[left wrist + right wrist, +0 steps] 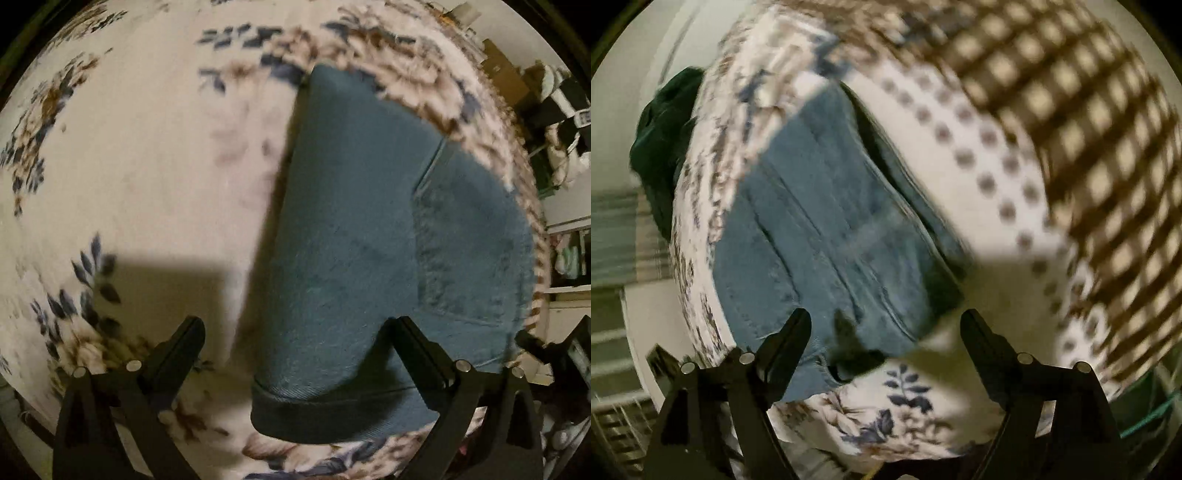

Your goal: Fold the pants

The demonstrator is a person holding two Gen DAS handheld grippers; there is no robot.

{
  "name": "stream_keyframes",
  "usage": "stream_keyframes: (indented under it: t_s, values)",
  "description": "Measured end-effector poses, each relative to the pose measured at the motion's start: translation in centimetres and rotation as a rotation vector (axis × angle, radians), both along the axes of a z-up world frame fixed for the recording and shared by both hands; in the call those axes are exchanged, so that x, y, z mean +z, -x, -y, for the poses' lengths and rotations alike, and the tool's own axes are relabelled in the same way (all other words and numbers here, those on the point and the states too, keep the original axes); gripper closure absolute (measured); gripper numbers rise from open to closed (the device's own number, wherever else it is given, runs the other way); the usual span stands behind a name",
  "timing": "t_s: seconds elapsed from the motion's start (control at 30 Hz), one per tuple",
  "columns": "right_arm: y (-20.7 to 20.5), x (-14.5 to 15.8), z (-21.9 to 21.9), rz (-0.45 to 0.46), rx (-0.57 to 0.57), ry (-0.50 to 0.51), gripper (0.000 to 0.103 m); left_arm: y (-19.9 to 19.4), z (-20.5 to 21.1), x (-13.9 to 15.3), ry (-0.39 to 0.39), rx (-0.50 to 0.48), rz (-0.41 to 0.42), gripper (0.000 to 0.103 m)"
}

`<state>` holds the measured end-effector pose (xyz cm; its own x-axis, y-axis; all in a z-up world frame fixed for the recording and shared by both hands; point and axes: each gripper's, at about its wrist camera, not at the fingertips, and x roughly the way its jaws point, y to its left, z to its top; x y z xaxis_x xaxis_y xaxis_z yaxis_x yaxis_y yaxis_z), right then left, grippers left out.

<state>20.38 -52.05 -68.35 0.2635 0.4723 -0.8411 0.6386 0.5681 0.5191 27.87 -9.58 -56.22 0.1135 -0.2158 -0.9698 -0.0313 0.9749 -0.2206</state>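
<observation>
Blue denim pants (354, 236) lie folded on a floral bedspread (147, 166). In the left wrist view the hem end (332, 413) lies between and just ahead of my fingers. My left gripper (295, 328) is open and empty above it. In the right wrist view the pants (820, 229) lie with the waist end nearest me, a dark fold along their right edge. My right gripper (886, 321) is open and empty, just above the pants' near edge.
The bedspread (905, 406) has blue and brown flowers, a dotted band (990, 177) and a brown checked border (1089, 110). A dark green cloth (661, 147) hangs at the bed's far left edge. Room clutter (561, 110) and shelves stand beyond the bed's right side.
</observation>
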Motion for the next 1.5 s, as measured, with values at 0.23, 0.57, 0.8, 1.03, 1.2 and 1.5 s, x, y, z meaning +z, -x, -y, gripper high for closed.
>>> stream_keyframes:
  t_s: [0.23,0.57,0.8,1.03,1.2,1.5]
  values:
    - [-0.7,-2.5,-2.9,0.049,-0.047,-0.012,0.059,-0.1,0.0,-1.0,0.014,-0.015,0.012,0.0]
    - [-1.1,-3.1,-2.0,0.058,-0.035,-0.081,0.041,-1.3,-1.5,-1.6,0.242,0.047,-0.008,0.0]
    - [-1.8,-5.7,-3.2,0.152,-0.081,-0.203,0.016,-3.8,-1.4,-4.8,0.301,-0.002,-0.062,0.0]
    - [-3.0,-5.4,-5.0,0.245,-0.083,-0.201,0.016,-4.1,-2.5,-5.3,0.351,0.034,-0.099,0.0]
    - [-3.3,-5.4,-5.6,0.235,-0.075,-0.199,0.014,-4.2,-2.6,-4.2,0.337,0.081,-0.082,0.0]
    - [-4.2,-5.8,-6.6,0.27,-0.021,-0.197,0.014,-4.0,-2.2,-4.0,0.395,0.017,0.11,0.0]
